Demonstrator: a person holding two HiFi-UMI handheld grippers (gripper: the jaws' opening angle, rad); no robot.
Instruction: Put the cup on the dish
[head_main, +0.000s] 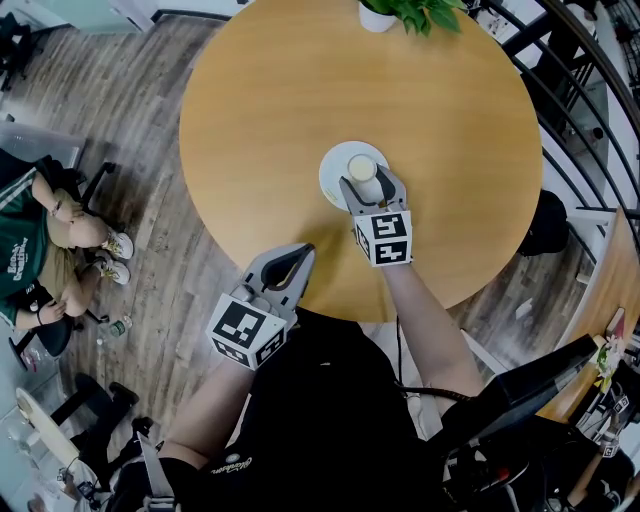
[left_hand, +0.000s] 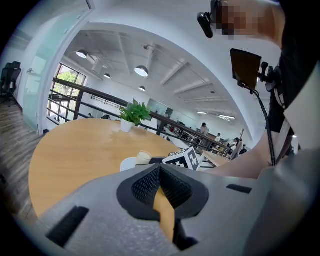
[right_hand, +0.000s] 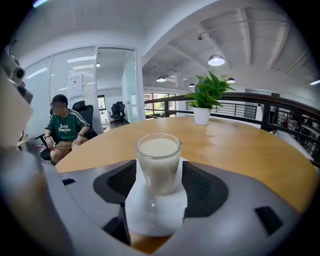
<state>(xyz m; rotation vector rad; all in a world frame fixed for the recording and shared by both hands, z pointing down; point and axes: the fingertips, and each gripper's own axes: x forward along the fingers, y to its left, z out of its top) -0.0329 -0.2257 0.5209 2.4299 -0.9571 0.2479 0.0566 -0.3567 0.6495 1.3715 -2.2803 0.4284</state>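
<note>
A small glass cup (head_main: 362, 168) full of a milky drink stands upright on a white dish (head_main: 335, 170) near the middle of the round wooden table (head_main: 270, 120). My right gripper (head_main: 368, 180) reaches over the dish with a jaw on each side of the cup. In the right gripper view the cup (right_hand: 159, 162) sits on the dish (right_hand: 155, 215) between the black pads, which stand close beside the glass without pressing it; this gripper (right_hand: 159, 175) is open. My left gripper (head_main: 303, 252) hovers at the table's near edge, shut and empty. In the left gripper view its jaws meet in front of the camera.
A potted green plant (head_main: 400, 12) stands at the table's far edge. A person in a green shirt (head_main: 40, 240) sits on an office chair on the wooden floor to the left. A black railing (head_main: 590, 110) runs along the right side.
</note>
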